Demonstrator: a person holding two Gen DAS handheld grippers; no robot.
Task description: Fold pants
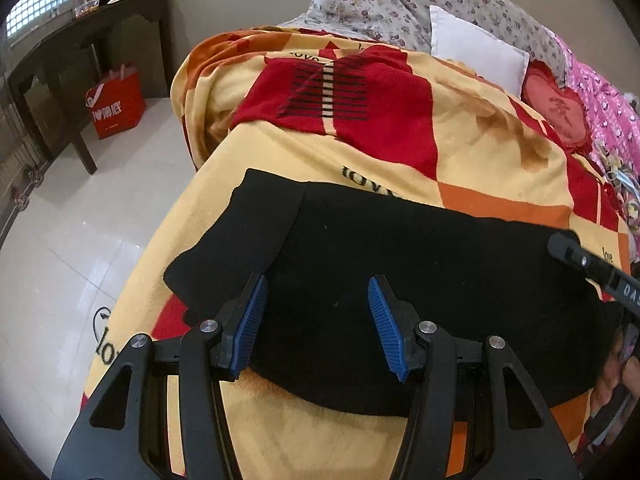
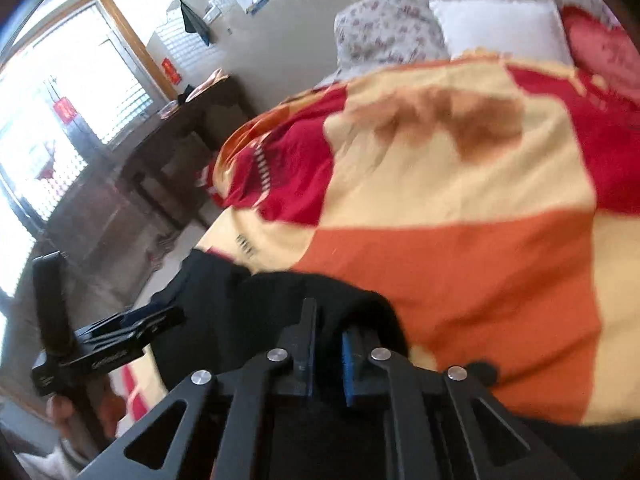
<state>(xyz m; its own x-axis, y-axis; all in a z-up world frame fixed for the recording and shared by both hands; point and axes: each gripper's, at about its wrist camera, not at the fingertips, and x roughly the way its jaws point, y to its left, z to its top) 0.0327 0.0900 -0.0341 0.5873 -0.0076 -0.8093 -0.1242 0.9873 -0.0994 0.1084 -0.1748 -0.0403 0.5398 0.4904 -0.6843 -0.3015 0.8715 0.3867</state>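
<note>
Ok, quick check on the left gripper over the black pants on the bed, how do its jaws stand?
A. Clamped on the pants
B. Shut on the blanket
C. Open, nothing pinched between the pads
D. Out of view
C: the left gripper shows its blue pads spread apart above the black pants, with no fabric pinched between them.

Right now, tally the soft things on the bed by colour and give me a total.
Black: 1, the folded black fabric pants
White: 1, the plain white square pillow
Yellow, red and orange: 1, the fleece blanket
Red: 1, the heart-shaped cushion
Grey floral: 1, the bedding at the head
Pink patterned: 1, the fabric at the right edge
Total: 6
</note>
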